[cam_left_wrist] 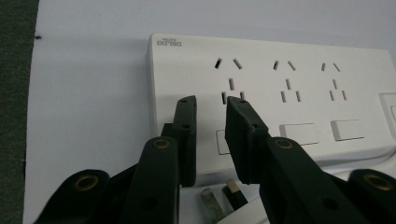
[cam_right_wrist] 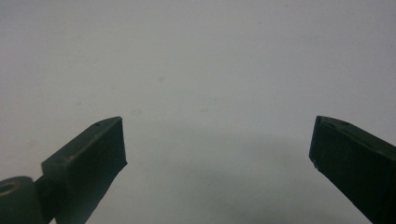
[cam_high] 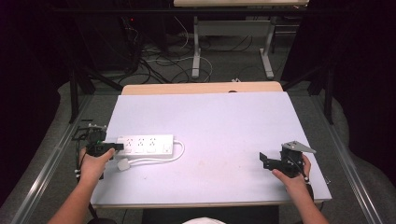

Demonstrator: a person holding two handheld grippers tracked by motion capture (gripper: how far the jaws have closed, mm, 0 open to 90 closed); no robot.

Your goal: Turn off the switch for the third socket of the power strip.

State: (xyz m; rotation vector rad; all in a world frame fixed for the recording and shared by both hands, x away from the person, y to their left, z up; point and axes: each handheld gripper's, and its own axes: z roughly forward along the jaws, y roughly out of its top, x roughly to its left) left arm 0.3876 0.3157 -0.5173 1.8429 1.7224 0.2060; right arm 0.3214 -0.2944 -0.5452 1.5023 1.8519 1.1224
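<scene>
The left gripper [cam_left_wrist: 211, 109] hovers with jaws narrowly parted over the power strip's [cam_high: 144, 144] near-left end, its plug [cam_high: 123, 164] beside it by the worktop's [cam_high: 224, 116] left edge. The right gripper [cam_right_wrist: 218, 140], jaws spread wide, holds nothing near the right edge.

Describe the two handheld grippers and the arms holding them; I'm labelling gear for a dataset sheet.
Both grippers are black. The left gripper has two flat rectangular jaws on rounded links with brass-coloured rivets. The right gripper carries a grey three-cornered plate on top; its jaws are blocky and wedge-shaped. No sleeves are visible on the forearms. No markings are readable on either tool.
</scene>
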